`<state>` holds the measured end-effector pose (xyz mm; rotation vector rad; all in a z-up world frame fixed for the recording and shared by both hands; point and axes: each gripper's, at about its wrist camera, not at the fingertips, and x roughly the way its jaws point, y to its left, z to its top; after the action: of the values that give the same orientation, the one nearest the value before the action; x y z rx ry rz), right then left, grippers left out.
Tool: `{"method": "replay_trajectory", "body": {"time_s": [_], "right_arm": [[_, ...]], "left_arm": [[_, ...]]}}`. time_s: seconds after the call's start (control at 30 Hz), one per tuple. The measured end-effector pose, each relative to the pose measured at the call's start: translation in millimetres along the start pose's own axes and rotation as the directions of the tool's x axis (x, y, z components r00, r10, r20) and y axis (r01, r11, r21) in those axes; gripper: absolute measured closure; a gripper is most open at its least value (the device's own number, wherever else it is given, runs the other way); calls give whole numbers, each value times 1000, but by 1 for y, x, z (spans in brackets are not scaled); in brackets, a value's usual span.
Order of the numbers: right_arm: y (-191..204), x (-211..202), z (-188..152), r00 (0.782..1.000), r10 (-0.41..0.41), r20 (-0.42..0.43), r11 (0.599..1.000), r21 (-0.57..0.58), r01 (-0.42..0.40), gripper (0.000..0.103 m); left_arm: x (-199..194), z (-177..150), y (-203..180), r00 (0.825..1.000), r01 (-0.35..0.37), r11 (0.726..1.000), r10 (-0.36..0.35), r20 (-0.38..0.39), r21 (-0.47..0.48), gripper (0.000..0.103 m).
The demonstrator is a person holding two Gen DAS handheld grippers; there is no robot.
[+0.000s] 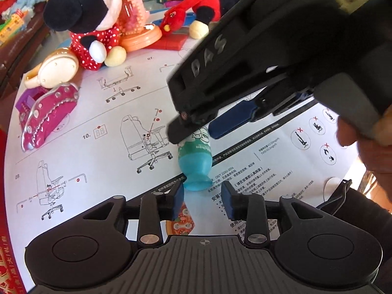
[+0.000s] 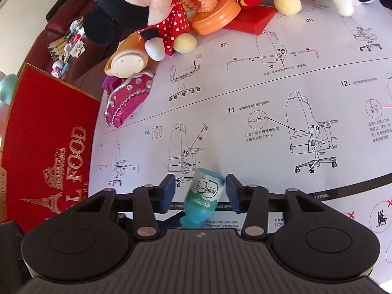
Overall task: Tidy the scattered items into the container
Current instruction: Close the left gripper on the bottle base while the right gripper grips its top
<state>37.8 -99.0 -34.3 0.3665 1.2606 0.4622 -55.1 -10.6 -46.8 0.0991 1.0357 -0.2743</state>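
Barely started | we are straddling the milk bottle point(image 2: 204, 196) with the right gripper point(image 2: 201, 193), pads not yet touching it | left gripper point(image 1: 202, 202) hanging unclenched, empty, near its cap | bottle lying on the sheet point(image 2: 245, 85) | plush point(image 2: 147, 7), shoe point(image 2: 127, 98) still scattered | container: cannot tell.

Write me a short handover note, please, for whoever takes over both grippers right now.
Left gripper: open and empty, with the bottle's cap end just ahead of its tips.
Right gripper: open, a finger on either side of the teal toy milk bottle, gaps on both sides, not gripped.
The bottle lies on its side on the instruction sheet. The plush mouse, pink toy shoe and orange stand lie scattered at the far end.
Done: nothing visibly stowed.
Left: grip the bottle and carry everything to the container. The red FOOD box may be it; I cannot tell.
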Motion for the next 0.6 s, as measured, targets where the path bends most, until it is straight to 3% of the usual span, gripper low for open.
{"method": "replay_trajectory", "body": {"time_s": [0.17, 0.27, 0.3, 0.33, 0.37, 0.6], "right_arm": [[-7, 2, -3, 1000, 4, -6, 1000, 7, -4, 66], [-10, 2, -4, 1000, 15, -9, 1000, 17, -15, 65], [-11, 2, -4, 1000, 18, -12, 1000, 19, -18, 64], [-11, 3, -4, 1000, 20, -16, 1000, 21, -20, 63], [-12, 3, -4, 1000, 22, -19, 999, 25, -21, 62], [-16, 3, -4, 998, 40, -38, 998, 51, -38, 57]], "left_arm": [[1, 10, 13, 1000, -16, 999, 17, 23, -30, 40], [5, 16, 11, 1000, -20, 1000, 21, 19, -18, 41], [6, 17, 10, 1000, -17, 1000, 17, 14, -17, 45], [9, 18, 11, 1000, -5, 1000, 5, 7, -22, 70], [10, 18, 12, 1000, 18, 999, -18, -5, -34, 75], [13, 18, 14, 999, 33, 998, -33, -10, -44, 76]]}}
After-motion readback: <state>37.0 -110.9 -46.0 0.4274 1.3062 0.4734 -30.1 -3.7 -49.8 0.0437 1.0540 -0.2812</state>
